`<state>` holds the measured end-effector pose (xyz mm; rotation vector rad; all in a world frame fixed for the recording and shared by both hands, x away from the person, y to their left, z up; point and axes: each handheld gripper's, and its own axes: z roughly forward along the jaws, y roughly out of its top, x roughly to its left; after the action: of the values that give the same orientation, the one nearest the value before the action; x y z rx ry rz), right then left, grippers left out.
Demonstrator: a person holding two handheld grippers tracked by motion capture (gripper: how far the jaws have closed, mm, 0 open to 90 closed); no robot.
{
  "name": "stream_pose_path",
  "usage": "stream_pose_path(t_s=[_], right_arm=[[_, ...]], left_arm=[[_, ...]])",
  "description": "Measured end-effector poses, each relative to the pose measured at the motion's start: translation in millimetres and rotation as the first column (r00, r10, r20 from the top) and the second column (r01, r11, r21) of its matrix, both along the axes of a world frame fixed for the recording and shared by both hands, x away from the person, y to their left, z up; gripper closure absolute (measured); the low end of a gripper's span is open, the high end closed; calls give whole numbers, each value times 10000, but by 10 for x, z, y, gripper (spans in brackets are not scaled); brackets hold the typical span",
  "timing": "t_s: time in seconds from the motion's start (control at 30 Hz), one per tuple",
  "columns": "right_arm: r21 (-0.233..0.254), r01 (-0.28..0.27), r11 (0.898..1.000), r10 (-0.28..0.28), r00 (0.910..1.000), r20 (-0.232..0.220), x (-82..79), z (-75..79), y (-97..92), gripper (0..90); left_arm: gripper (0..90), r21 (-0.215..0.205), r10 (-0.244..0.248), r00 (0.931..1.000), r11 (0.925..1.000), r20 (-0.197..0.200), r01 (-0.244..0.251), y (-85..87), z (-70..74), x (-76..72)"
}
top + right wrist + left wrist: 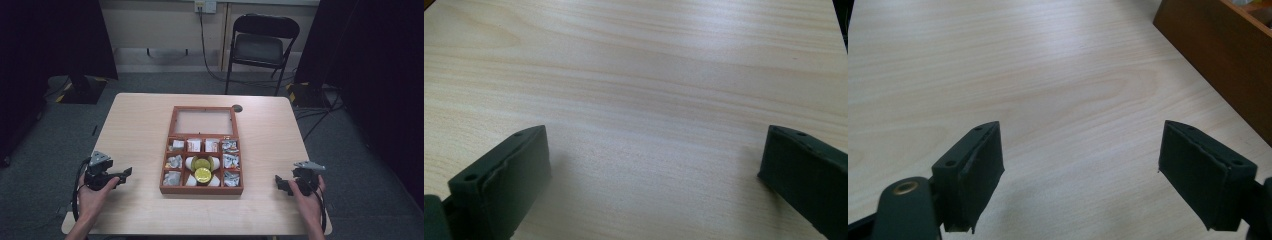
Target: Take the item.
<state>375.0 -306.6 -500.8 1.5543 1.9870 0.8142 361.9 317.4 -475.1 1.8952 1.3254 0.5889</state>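
A brown wooden box (201, 189) with its glass lid (203, 121) laid open lies at the table's middle. Its compartments hold small wrapped packets (174, 161) and, in the centre, white pods with gold lids (202, 174). My left gripper (125, 176) rests low on the table to the left of the box, open with nothing between its jaws (1080, 175). The box's side wall (1218, 55) stands at the upper right of the left gripper view. My right gripper (278, 182) is held near the table's right front, open and empty (654, 175).
The pale wooden table (140, 125) has bare wood on both sides of the box. A small dark round cable port (237, 108) sits by the lid's far right corner. A black folding chair (260, 47) stands beyond the table's far edge.
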Motion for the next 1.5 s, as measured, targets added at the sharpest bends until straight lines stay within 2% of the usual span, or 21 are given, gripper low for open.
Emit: stream_pose_path(t_s=[0.2, 0.3, 0.57, 0.6, 0.67, 0.77, 0.83, 0.97, 1.07, 1.2, 1.37, 1.4, 1.5], right_arm=[[-1, -1, 10000, 1, 10000, 0, 0, 0, 0, 0], [11, 15, 10000, -15, 10000, -9, -2, 0, 1, 0], [17, 45, 10000, -45, 10000, -23, -5, 1, 3, 0], [17, 55, 10000, -55, 10000, -10, -5, 0, 4, 0], [19, 49, 10000, -49, 10000, -9, -4, 0, 4, 0], [19, 56, 10000, -56, 10000, -11, -4, 0, 4, 0], [18, 49, 10000, -49, 10000, -23, -5, 1, 3, 0], [12, 49, 10000, -49, 10000, -16, -4, 1, 2, 0], [7, 47, 10000, -47, 10000, -11, -3, 1, 2, 0], [3, 68, 10000, -68, 10000, -4, -2, -1, 4, 0], [3, 58, 10000, -58, 10000, -6, -2, -1, 3, 0], [5, 60, 10000, -60, 10000, -5, -2, -1, 3, 0], [3, 59, 10000, -59, 10000, -5, -1, -1, 3, 0]], left_arm=[[182, -110, -263, 9994, 9996, 215, 265, -76, 60, -3], [255, -275, -427, 9987, 9987, 292, 436, -106, 98, -16], [249, -419, -832, 9954, 9955, 472, 852, -224, 190, -53], [267, -793, -782, 9963, 9936, 369, 809, -242, 211, -52], [278, -898, -799, 9963, 9925, 322, 825, -251, 215, -50], [272, -390, -867, 9953, 9953, 424, 883, -286, 222, -50], [271, -516, -976, 9945, 9937, 384, 995, -302, 236, -42], [277, -444, -1055, 9929, 9932, 554, 1080, -380, 305, -8], [277, -675, -1267, 9887, 9889, 806, 1322, -531, 391, 46], [279, -670, -1555, 9847, 9847, 792, 1609, -654, 414, 77], [278, -627, -1677, 9822, 9829, 849, 1732, -764, 437, 120], [278, -751, -1776, 9802, 9800, 877, 1843, -800, 456, 141], [277, -816, -1830, 9784, 9782, 958, 1909, -851, 474, 162]])
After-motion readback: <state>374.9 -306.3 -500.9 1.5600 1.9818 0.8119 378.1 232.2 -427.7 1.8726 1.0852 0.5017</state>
